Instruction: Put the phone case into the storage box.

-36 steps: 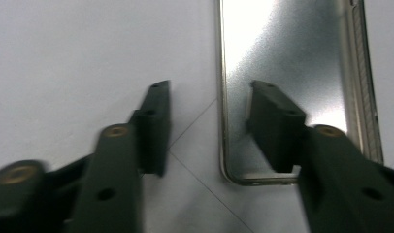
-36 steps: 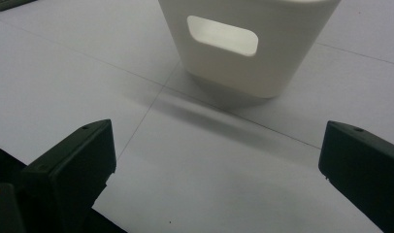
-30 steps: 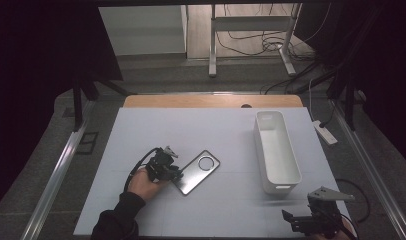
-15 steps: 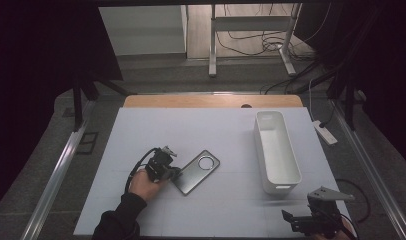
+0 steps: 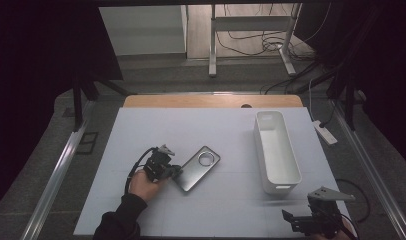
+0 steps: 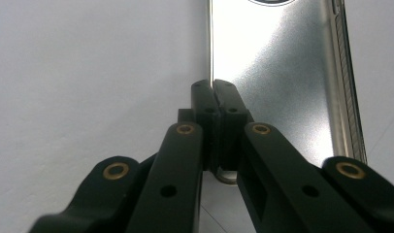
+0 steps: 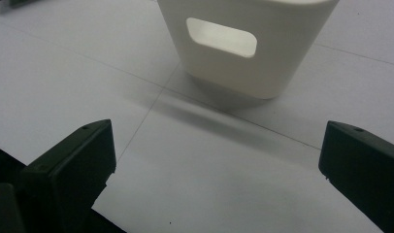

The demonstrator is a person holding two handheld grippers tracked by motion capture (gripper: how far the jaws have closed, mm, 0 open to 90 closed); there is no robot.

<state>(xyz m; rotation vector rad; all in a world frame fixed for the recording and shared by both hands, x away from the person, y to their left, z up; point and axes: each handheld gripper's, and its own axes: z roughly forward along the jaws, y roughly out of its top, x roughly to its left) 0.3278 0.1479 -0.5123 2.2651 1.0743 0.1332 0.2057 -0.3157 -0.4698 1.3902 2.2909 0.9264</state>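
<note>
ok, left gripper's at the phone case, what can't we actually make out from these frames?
- Left gripper: jaws together at the phone case corner; left gripper view can't settle whether the rim is pinched, since the jaws cover it.
- Case's far end: cut off by that view's top edge.
- Case in the high view: too small for detail.
- White bin: top cut off in the right gripper view; its near wall hides the inside.

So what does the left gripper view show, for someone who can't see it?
The left gripper, its two black jaws shut together, pinches the near edge of a shiny silver phone case. The case lies flat on a white table and stretches away toward the top of the picture.
</note>
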